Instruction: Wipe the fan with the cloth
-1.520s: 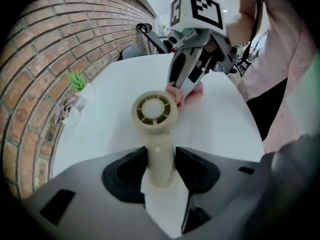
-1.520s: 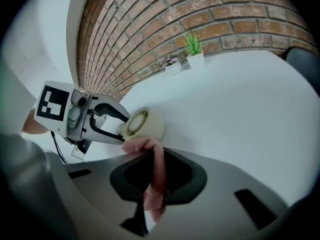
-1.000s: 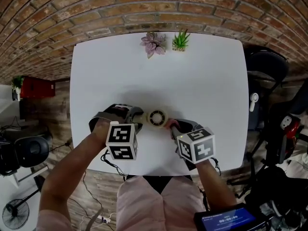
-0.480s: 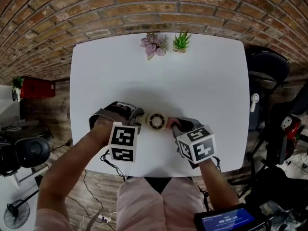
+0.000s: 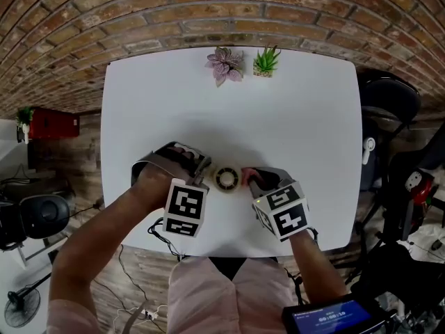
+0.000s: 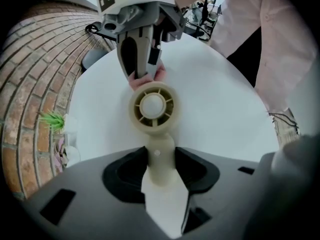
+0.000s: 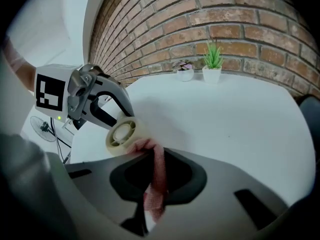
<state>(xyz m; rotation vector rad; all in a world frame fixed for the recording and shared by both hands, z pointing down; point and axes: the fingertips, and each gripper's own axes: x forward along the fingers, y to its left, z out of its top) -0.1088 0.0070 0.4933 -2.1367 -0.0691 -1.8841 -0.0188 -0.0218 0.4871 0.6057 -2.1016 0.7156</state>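
Holding fan (image 6: 152,106), left gripper (image 6: 159,168) faces right gripper (image 7: 155,170) pinching cloth (image 7: 146,145) over white table (image 5: 278,110), brick wall (image 5: 208,12) behind.

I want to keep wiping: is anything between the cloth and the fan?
Nothing visible does. The pink cloth clamped in the right gripper touches the fan on its round head; the left gripper holds its handle.

L hand-held gripper (image 5: 201,166), fan (image 5: 227,178), R hand-held gripper (image 5: 248,181)
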